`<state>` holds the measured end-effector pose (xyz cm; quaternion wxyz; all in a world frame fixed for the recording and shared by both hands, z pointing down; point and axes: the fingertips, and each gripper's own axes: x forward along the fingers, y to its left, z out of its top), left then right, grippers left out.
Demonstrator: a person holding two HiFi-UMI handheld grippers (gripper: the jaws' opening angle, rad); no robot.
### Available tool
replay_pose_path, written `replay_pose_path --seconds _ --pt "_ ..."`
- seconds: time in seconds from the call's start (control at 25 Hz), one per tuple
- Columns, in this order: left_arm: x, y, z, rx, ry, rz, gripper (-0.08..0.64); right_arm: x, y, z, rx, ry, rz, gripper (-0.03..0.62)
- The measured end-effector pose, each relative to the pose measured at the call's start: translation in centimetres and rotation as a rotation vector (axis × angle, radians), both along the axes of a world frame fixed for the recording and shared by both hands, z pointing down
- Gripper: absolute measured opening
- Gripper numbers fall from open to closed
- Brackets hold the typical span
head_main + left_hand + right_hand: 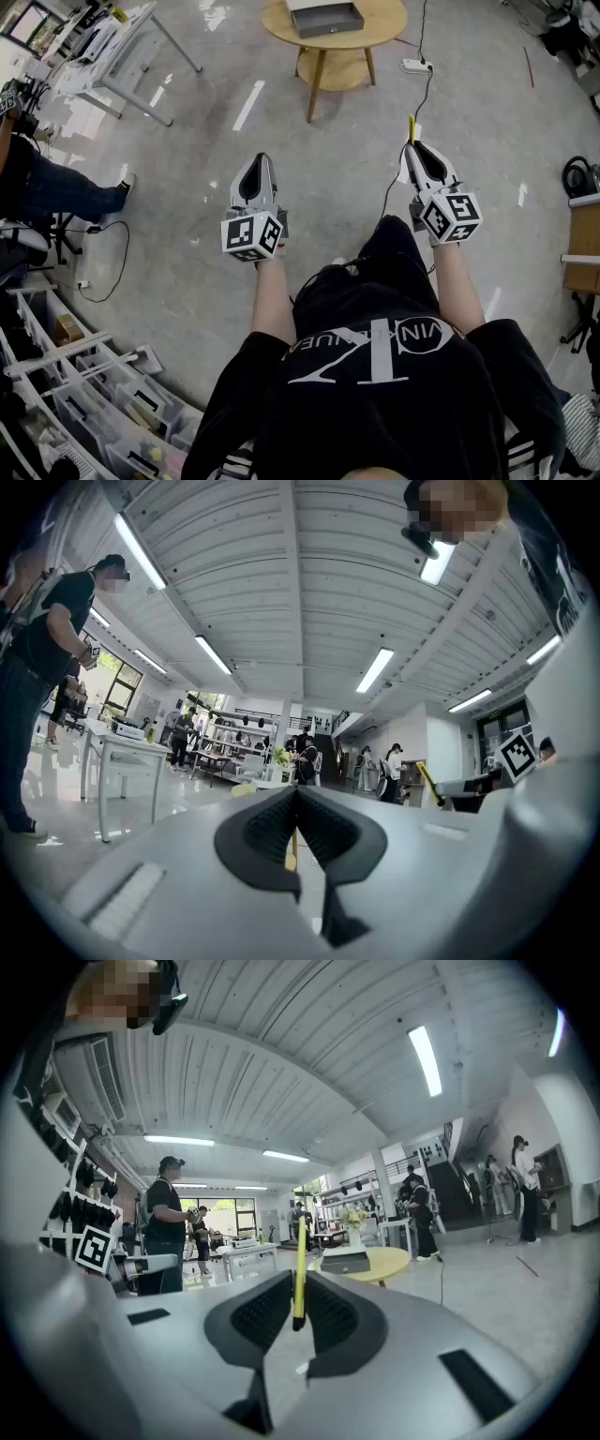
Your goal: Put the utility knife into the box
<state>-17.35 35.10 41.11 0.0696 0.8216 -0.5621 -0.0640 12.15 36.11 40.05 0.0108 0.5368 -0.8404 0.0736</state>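
Workshop floor (328,187); right gripper (419,152) jaws clamp utility knife (411,127), long axis forward; left gripper (257,167) jaws together, empty.

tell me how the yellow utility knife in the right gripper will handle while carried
Probably stiff: the utility knife stands straight above the right gripper. Likely light, being thin. Pinched only at its lower end, it could pivot or slip if swung.

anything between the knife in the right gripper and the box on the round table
Nothing visible does. The right gripper is shut on the utility knife, and only open floor separates it from the box on the table. A power strip and cable lie on the floor beside it.
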Motion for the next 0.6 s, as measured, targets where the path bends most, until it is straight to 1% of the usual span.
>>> replay_pose_path --seconds 0.12,0.32,0.6 --pt "-0.2 -0.7 -0.2 0.020 -0.001 0.006 0.009 -0.8 -0.4 -0.1 0.013 0.017 -0.012 0.057" --pt "0.0 -0.9 -0.6 0.035 -0.025 0.015 0.009 -1.2 -1.3 0.2 -0.002 0.018 -0.038 0.057" --pt "-1.7 -2.8 0.5 -0.001 -0.030 -0.014 0.009 -2.7 -4.1 1.2 -0.019 0.016 -0.065 0.057"
